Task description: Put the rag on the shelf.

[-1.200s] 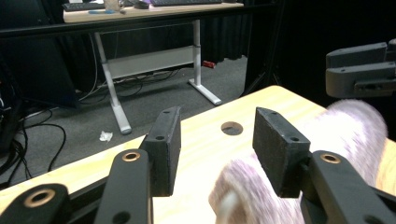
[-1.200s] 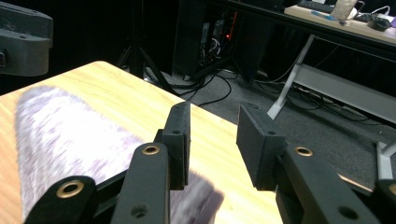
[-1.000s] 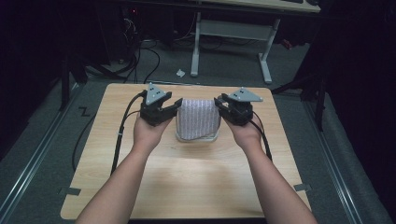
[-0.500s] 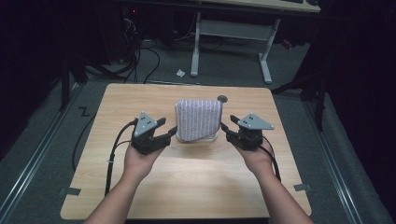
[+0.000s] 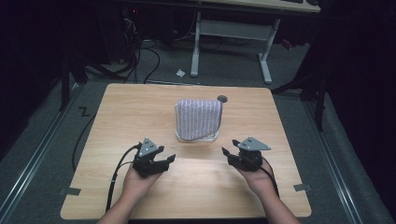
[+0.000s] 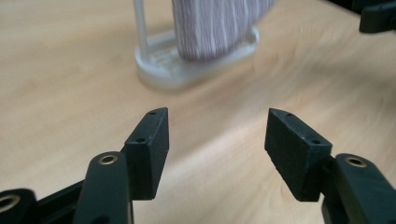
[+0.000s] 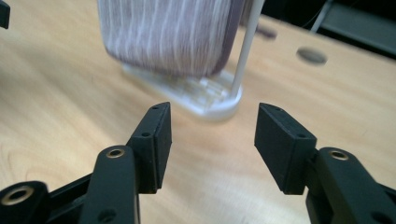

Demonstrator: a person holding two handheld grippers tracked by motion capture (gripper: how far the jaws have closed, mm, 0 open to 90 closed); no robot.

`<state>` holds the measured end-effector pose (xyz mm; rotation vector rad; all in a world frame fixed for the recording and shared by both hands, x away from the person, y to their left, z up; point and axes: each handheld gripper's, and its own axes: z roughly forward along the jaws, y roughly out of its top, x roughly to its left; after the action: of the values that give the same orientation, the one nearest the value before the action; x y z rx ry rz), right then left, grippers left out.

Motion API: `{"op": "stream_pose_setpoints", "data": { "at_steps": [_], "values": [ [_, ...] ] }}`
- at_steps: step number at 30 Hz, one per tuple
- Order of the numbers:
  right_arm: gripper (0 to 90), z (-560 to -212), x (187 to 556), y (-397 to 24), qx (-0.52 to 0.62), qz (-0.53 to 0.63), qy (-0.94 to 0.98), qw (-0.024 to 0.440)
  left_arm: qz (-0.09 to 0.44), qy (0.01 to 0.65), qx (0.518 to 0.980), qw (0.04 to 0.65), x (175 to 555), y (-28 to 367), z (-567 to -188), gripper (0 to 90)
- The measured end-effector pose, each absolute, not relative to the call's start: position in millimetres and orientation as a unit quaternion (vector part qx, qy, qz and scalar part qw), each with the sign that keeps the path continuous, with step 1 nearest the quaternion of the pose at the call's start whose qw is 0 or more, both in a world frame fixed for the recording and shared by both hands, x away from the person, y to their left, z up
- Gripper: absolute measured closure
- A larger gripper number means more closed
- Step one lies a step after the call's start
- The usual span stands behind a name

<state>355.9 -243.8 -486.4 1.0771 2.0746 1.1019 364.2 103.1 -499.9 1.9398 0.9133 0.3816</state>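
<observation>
The cloth point(image 5: 198, 118) draped on its rack point(image 5: 197, 136) looks soft and light; grip an edge. Both grippers, left point(image 5: 163, 159) and right point(image 5: 229, 154), have just opened their jaws, nothing between them.

1 striped cloth point(image 5: 199, 119), 1 white rack point(image 5: 196, 137), 2 grippers: left gripper point(image 5: 162, 159), right gripper point(image 5: 230, 153)

The wooden table point(image 5: 140, 107) stands on grey carpeted floor point(image 5: 46, 116) in a dim room. Beyond the table's far edge stands a white-legged desk frame point(image 5: 231, 30); left of that frame, dark cables point(image 5: 140, 51) trail across the floor. A metal rail point(image 5: 35, 151) runs along the table's left side. A white scrap point(image 5: 180, 73) lies near the frame's foot.
</observation>
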Motion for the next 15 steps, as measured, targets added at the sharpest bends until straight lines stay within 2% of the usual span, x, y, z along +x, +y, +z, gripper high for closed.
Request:
{"op": "stream_pose_setpoints", "data": {
  "at_steps": [4, 6, 9, 15],
  "values": [
    [43.9, -500, 346, -244, 0.402, 0.401, 0.779, 0.267, 0.122, 0.376, 0.800, 0.452, 345, 104, -523, 39.4],
    [43.2, -516, 328, -247, 0.411, 0.398, 0.778, 0.258, 0.115, 0.373, 0.806, 0.445, 325, 102, -536, 38.7],
    [43.9, -524, 315, -250, 0.412, 0.388, 0.784, 0.256, 0.123, 0.354, 0.821, 0.431, 315, 96, -534, 39.3],
    [43.6, -528, 309, -257, 0.433, 0.386, 0.779, 0.240, 0.120, 0.361, 0.808, 0.450, 316, 99, -532, 37.7]
  ]
}}
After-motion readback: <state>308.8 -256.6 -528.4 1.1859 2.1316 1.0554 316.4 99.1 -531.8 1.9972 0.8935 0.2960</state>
